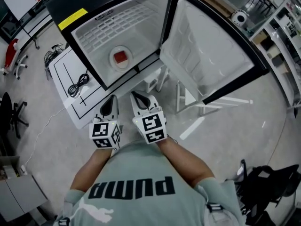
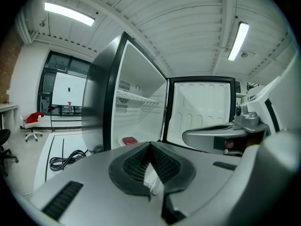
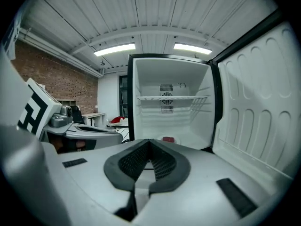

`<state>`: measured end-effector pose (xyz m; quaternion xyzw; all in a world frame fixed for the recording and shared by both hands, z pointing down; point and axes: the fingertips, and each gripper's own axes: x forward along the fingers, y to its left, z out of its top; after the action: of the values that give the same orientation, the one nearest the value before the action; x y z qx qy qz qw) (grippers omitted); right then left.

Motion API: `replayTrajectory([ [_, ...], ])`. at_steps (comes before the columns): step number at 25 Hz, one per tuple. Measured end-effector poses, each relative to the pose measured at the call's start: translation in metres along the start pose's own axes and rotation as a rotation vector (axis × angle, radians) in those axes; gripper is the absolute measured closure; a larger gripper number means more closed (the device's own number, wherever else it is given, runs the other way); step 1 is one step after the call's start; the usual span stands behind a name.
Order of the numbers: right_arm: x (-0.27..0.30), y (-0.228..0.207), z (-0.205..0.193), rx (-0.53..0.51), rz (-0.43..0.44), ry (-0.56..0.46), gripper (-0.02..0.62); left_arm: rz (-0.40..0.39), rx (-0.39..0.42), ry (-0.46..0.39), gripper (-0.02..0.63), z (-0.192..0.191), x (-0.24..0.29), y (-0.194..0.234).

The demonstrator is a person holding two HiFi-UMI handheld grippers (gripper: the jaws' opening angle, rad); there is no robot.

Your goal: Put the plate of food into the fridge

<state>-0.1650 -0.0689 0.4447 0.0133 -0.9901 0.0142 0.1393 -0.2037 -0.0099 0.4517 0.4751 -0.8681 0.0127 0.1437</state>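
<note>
**Plate Inside, Tongs Shut**

The plate of food (image 1: 121, 58) sat on the floor of the open fridge (image 1: 89, 29). The left tongs (image 1: 113, 99) and right tongs (image 1: 136, 96) hung before it, closed and empty. Only the right gripper view showed the wire shelf (image 3: 171, 98) above the plate.

Plate (image 1: 121, 58) w/ red food (image 1: 121, 56): kind too small to tell. Near rim hidden behind left gripper (image 2: 150, 147) (same in right gripper view). Fridge door (image 3: 263, 107) cut off, rt edge.
</note>
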Motion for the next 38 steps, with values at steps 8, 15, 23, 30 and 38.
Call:
replayTrajectory([
  [8, -0.029, 0.029, -0.009, 0.013, -0.043, 0.007, 0.591, -0.042, 0.013, -0.006, 0.6, -0.008, -0.047, -0.009],
  [15, -0.053, 0.048, -0.009, -0.018, -0.062, 0.025, 0.591, -0.109, 0.019, -0.017, 0.6, -0.01, -0.078, -0.021],
  [23, -0.076, 0.05, -0.012, -0.053, -0.057, 0.027, 0.591, -0.125, 0.015, -0.036, 0.6, -0.011, -0.094, -0.042],
  [30, -0.105, 0.026, -0.012, -0.073, -0.061, 0.009, 0.591, -0.132, 0.008, -0.06, 0.6, -0.003, -0.096, -0.078],
  [38, -0.141, -0.002, -0.013, -0.059, -0.033, -0.014, 0.591, -0.115, 0.038, -0.062, 0.6, 0.001, -0.097, -0.129],
])
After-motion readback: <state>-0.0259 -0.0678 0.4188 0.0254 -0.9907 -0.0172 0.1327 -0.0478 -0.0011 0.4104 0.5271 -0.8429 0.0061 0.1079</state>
